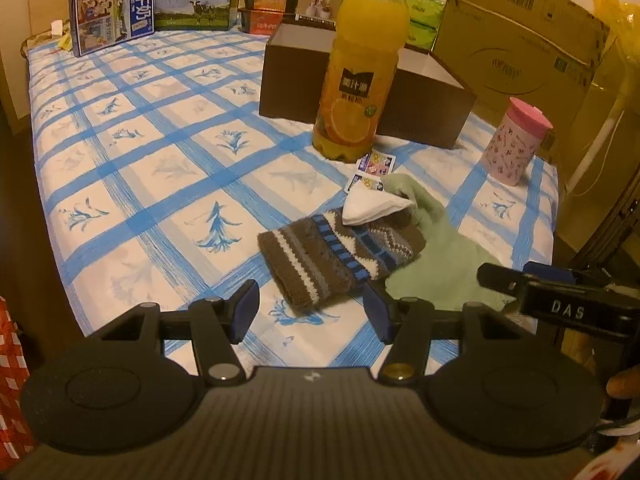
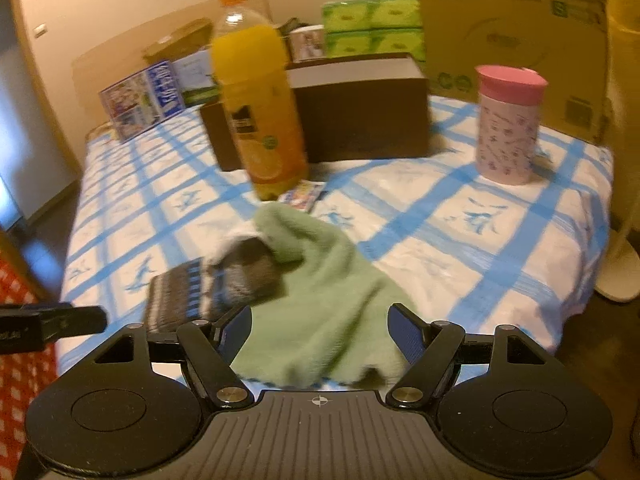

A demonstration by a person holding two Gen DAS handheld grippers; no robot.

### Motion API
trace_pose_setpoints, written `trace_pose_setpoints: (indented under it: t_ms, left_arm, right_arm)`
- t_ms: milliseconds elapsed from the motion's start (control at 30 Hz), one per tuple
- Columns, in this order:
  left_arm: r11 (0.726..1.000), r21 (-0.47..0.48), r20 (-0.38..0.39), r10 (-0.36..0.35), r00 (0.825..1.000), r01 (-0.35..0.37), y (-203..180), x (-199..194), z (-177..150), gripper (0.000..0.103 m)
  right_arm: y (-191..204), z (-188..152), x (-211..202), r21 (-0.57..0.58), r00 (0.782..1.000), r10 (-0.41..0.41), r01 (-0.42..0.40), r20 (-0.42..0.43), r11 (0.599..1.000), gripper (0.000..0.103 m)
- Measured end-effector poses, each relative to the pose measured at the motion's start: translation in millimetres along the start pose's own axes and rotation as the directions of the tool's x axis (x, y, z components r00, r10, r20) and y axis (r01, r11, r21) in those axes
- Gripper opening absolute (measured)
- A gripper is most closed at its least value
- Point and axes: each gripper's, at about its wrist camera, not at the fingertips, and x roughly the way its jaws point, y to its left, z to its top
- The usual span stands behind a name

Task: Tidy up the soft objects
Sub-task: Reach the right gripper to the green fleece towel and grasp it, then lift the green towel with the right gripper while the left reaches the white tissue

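Note:
A brown, blue and white striped knitted piece (image 1: 340, 254) lies on the blue-checked tablecloth (image 1: 160, 140), partly on a pale green cloth (image 1: 444, 264). A white cloth (image 1: 372, 206) rests on its far end. My left gripper (image 1: 312, 310) is open and empty, just short of the knitted piece. My right gripper (image 2: 320, 334) is open and empty, low over the near edge of the green cloth (image 2: 320, 296); the knitted piece (image 2: 216, 288) lies to its left. The right gripper also shows at the right in the left wrist view (image 1: 560, 300).
An orange juice bottle (image 1: 360, 68) stands before an open dark brown box (image 1: 420, 100). A pink-lidded cup (image 1: 516, 140) stands at the right. Small printed packets (image 1: 372, 170) lie by the bottle. Milk cartons (image 1: 112, 16), green tissue packs (image 2: 372, 28) and a cardboard box (image 1: 516, 36) line the back.

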Motion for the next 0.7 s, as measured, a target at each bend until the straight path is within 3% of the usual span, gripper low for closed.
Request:
trace_pose_setpoints:
  t_ms: [233,467,667,700]
  left_arm:
    - [1.000,0.003,-0.025,0.001,1.000,-0.001,-1,16,2,0.054]
    - [1.000,0.012,-0.044,0.001,0.999,-0.001,-4,30,3,0.054]
    - [1.000,0.011,-0.056,0.004,0.998,-0.004,-4,35,2,0.054]
    - [1.000,0.010,-0.056,0.005,0.998,-0.005,-3,36,2,0.054]
  right_arm:
    - [-30,-5,15,0.083,0.997,-0.071,0.074,-0.045,0.994,0.075]
    - [-42,-9,24,0.141,0.997,-0.018,0.029,-0.079,0.990,0.073]
    - [-47,-12,33,0.199,0.993,0.052,-0.030,-0.106,0.980,0.031]
    - [-47,-12,32,0.192,0.993,0.056,-0.036,-0.104,0.981,0.018]
